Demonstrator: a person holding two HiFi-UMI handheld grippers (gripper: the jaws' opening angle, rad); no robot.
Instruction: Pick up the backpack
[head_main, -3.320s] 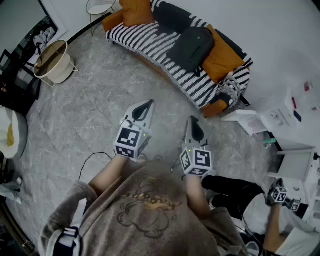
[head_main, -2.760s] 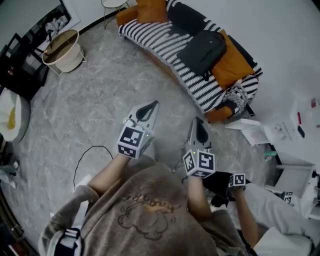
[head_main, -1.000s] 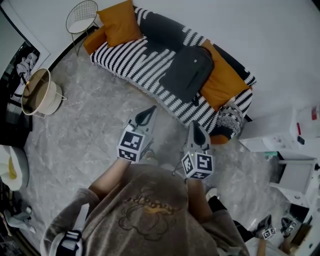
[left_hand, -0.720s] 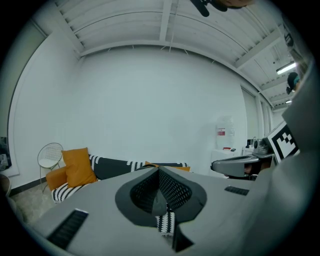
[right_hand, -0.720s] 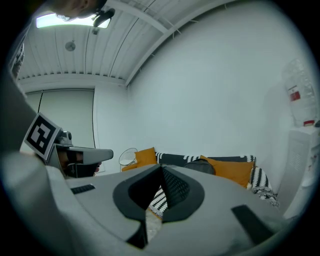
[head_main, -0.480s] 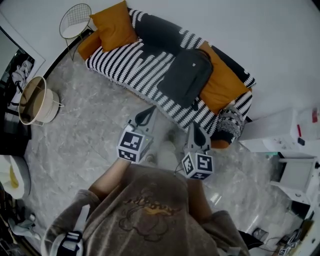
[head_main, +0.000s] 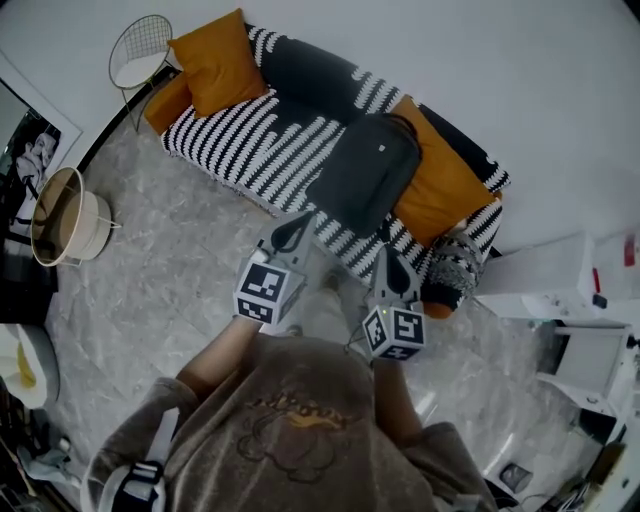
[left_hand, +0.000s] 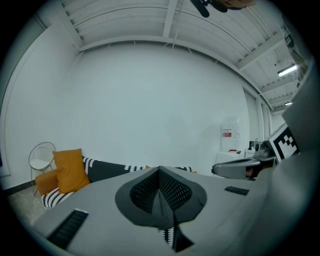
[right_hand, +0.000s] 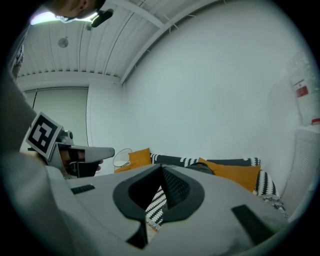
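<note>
Dark grey fabric is what you are after: the backpack (head_main: 365, 180) lies flat on the seat of the black-and-white striped sofa (head_main: 240, 150), its upper end leaning against the backrest and one side just beside an orange cushion (head_main: 445, 190). Your left gripper (head_main: 296, 224) and right gripper (head_main: 389, 260) both hover before the sofa's front edge, apart from the bag, and each has its jaws pressed together with nothing between them, so you will need to spread them before you can take anything. Expect a soft, slumping load. The cloth will sag and fold when lifted, and its weight depends on what is inside (none of which shows from here). A pinch on the flat front panel would likely gather only a slippery fold of fabric. Better to aim for the top end near the backrest, where a carry loop seems to sit, though it is too small to be sure of. Failing that, try a shoulder strap. Two holds, one per gripper, should stop it swinging.
</note>
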